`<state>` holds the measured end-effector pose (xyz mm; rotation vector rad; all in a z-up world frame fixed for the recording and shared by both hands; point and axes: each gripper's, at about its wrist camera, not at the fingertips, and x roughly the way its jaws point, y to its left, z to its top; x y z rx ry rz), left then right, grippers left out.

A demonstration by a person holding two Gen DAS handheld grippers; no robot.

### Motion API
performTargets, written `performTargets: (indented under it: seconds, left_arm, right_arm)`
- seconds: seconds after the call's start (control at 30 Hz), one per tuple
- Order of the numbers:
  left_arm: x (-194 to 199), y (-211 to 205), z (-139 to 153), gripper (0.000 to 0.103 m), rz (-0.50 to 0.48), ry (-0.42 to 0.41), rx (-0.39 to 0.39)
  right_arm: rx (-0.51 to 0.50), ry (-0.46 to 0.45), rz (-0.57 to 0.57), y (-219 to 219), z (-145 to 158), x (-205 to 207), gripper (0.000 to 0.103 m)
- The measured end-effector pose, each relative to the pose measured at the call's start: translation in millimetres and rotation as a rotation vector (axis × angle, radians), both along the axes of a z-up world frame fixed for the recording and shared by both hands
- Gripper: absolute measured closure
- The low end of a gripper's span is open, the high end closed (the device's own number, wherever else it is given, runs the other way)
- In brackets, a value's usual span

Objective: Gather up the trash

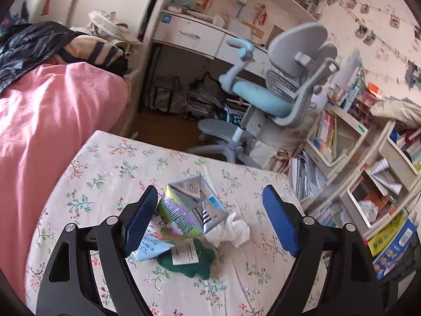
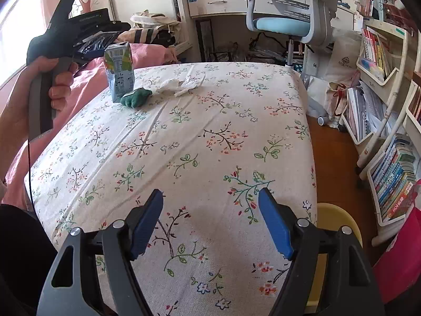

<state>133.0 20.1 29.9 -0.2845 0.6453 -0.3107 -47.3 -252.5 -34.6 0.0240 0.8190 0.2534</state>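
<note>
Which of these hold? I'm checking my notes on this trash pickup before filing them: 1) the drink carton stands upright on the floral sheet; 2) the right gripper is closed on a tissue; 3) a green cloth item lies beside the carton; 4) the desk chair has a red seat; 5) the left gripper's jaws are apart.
1. True: the drink carton stands upright on the floral sheet.
2. False: the right gripper is open and holds nothing; the crumpled tissue lies far from it.
3. True: the green cloth item touches the carton's base.
4. False: the desk chair has a light blue seat.
5. True: the left gripper is open around the carton.
</note>
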Motion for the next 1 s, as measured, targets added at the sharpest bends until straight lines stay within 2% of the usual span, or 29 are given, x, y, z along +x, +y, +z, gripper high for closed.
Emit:
performTargets:
  seconds: [0.2, 0.27, 0.4, 0.5, 0.63, 0.67, 0.77, 0.9, 0.97, 1.0]
  left_arm:
    - [-19.7, -30.2, -22.8, 0.025, -0.251, 0.103, 0.083]
    - [-28.2, -25.2, -24.3, 0.025, -0.244, 0.097, 0.112]
    - [-27.9, 9.1, -22.4, 0.025, -0.129, 0.095, 0.044]
    - [-16.3, 27.1, -31.7, 0.026, -0.046, 0.157, -0.025]
    - [-10.0, 19.6, -40.5, 0.026, -0.052, 0.19, -0.05]
    - [-10.0, 13.1, -41.5, 0.026, -0.061, 0.188, -0.033]
    - [-10.5, -14.3, -46.3, 0.025, -0.065, 0.174, 0.098]
    - [-13.4, -37.9, -52.0, 0.026, -0.053, 0.162, 0.23]
    - [-16.9, -41.0, -53.1, 0.026, -0.036, 0.161, 0.267]
    - [-17.8, -38.8, -53.1, 0.026, -0.025, 0.166, 0.258]
  right_arm:
    - [0.011, -0.009, -0.007, -4.3, 3.4, -0.3, 0.031]
    - [0.017, -0.013, -0.01, -5.7, 4.8, -1.1, 0.031]
    - [0.023, -0.013, -0.014, -7.4, 4.9, -1.2, 0.029]
    - [0.023, -0.009, -0.011, -7.2, 3.7, -1.7, 0.029]
    - [0.025, -0.004, -0.01, -7.0, 2.1, -1.0, 0.029]
    - [0.023, -0.003, -0.009, -6.8, 1.8, -0.8, 0.029]
    - [0.021, 0.0, -0.009, -5.8, 0.3, -0.4, 0.029]
    - [0.022, -0.015, -0.001, 0.3, 6.6, 1.9, 0.029]
    - [0.021, -0.029, 0.013, 7.9, 12.1, 5.6, 0.029]
    - [0.017, -0.036, 0.021, 12.1, 14.2, 8.3, 0.029]
